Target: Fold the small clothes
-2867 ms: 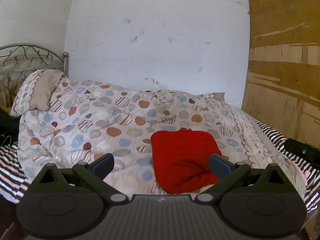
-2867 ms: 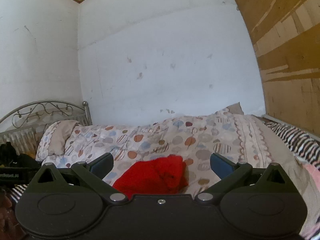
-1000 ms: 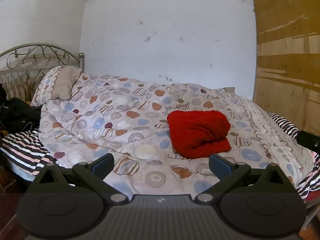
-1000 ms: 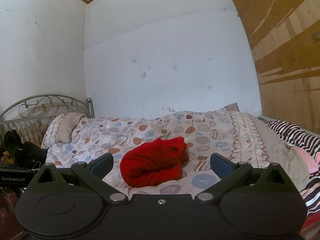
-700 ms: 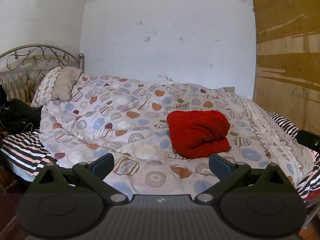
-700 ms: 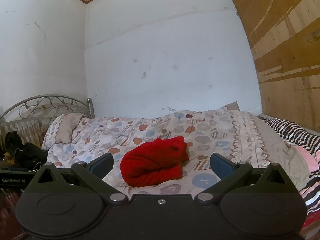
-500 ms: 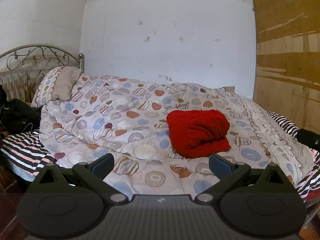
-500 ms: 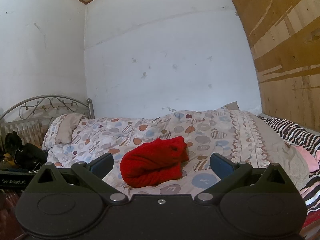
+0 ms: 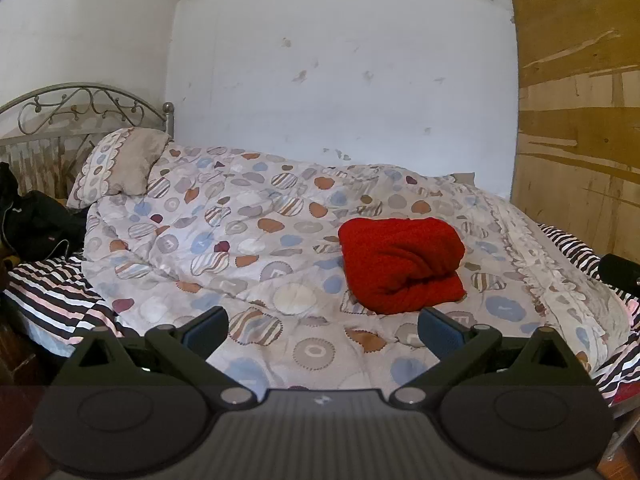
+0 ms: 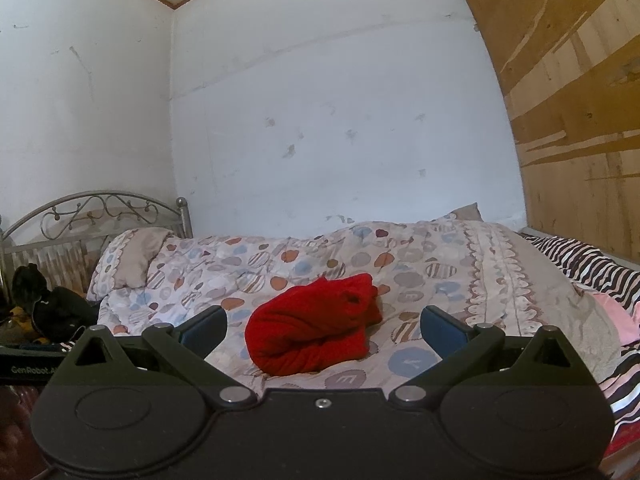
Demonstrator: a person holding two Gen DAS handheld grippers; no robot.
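Observation:
A red knitted garment [image 9: 400,264] lies folded in a thick bundle on the patterned quilt [image 9: 248,240] of a bed. It also shows in the right wrist view [image 10: 316,328]. My left gripper [image 9: 323,330] is open and empty, held back from the bed, with the garment beyond its right finger. My right gripper [image 10: 323,330] is open and empty, with the garment ahead between its fingers and well apart from them.
A pillow [image 9: 120,168] and a metal headboard [image 9: 76,108] stand at the left. Dark clothes [image 9: 36,220] lie by the headboard. A striped sheet [image 10: 580,260] and a wooden board [image 10: 580,120] are on the right. A white wall is behind the bed.
Both grippers have drawn back from the bed since 2.9 s ago, so the red garment looks farther away. Over the last second almost nothing moves.

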